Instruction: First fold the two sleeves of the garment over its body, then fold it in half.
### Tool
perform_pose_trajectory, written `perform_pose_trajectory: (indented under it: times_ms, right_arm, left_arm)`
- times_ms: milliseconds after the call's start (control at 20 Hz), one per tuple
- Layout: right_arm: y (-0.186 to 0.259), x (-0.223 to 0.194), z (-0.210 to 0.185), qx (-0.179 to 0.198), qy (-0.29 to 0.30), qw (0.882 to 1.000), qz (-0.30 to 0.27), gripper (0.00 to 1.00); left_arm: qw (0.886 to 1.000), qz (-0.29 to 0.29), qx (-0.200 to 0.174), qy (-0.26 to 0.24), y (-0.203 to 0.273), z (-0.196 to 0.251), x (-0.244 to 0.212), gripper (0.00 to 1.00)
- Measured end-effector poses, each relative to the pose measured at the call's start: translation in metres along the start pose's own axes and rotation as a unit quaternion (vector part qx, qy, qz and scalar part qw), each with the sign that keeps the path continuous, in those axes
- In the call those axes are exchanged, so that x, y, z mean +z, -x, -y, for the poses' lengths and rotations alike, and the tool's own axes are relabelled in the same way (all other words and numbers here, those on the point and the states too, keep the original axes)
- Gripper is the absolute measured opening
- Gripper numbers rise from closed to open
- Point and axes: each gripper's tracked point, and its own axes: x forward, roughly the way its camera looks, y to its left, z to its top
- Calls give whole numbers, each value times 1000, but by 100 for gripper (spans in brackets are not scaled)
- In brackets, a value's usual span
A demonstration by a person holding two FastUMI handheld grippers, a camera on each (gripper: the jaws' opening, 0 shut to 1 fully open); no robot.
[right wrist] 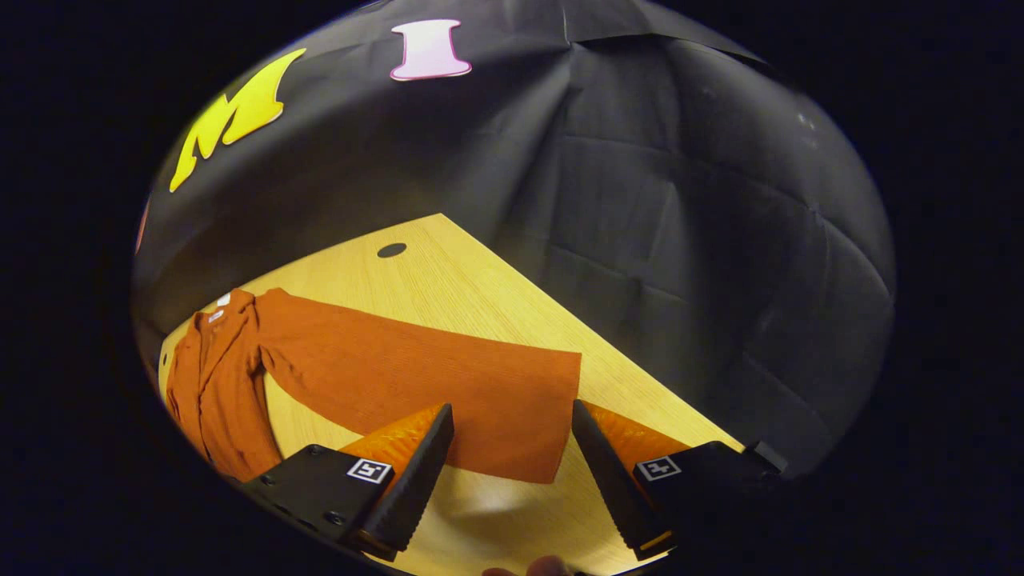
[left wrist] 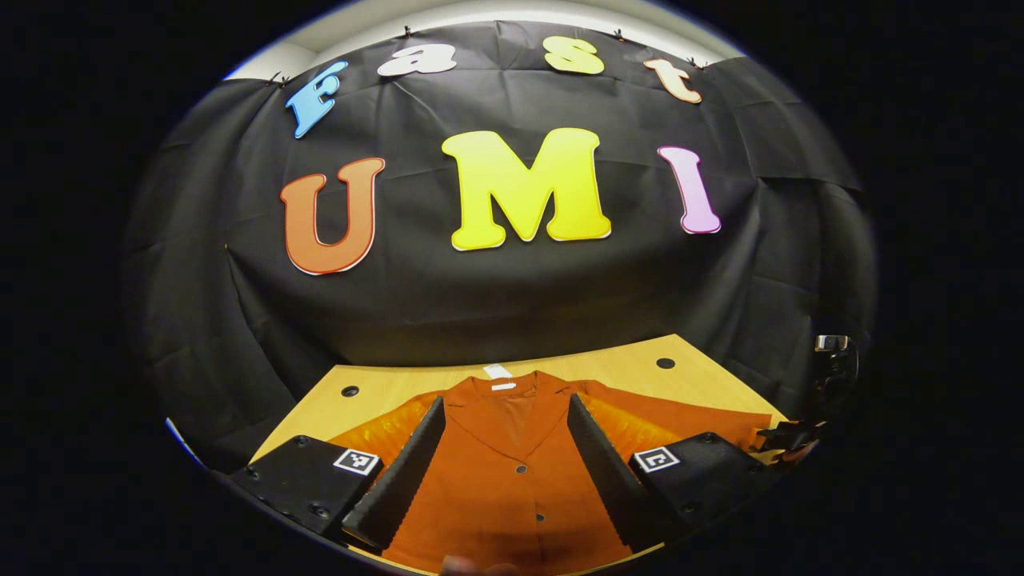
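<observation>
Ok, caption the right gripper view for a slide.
Open right gripper hovers above the cuff end of the rust-orange cardigan's sleeve, spread flat across the wooden table.

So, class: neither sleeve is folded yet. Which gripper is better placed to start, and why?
Right. The right gripper hangs open just short of the cuff of the outstretched sleeve, jaws straddling its end. The left gripper is open over the garment's buttoned front, not over a sleeve.

Garment (left wrist: 512, 472): flat on the table (left wrist: 624, 368), collar toward the booth wall (left wrist: 512, 296).
Sleeve (right wrist: 448, 384): stretched sideways from the body, lying on the tabletop.
Wall: behind the table's far edge.
</observation>
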Motion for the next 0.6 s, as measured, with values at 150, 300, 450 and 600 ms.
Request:
perform_pose_trajectory:
  times_ms: [150, 300, 450, 600]
  right_arm:
    - [-13, -8, -2, -14, 1, 1000, -12, 95]
    - [-19, -16, -3, -29, -14, 999, -30, 95]
    - [-17, -18, -5, -30, -16, 999, -36, 96]
    - [-20, -19, -6, -29, -28, 998, -45, 63]
  left_arm:
    - [1000, -4, 9, 1, 2, -10, -1, 99]
    - [1000, -6, 19, 0, 3, -23, -4, 99]
    - [1000, -8, 25, 3, 1, -36, -6, 99]
    - [1000, -11, 20, 9, -1, -39, -9, 99]
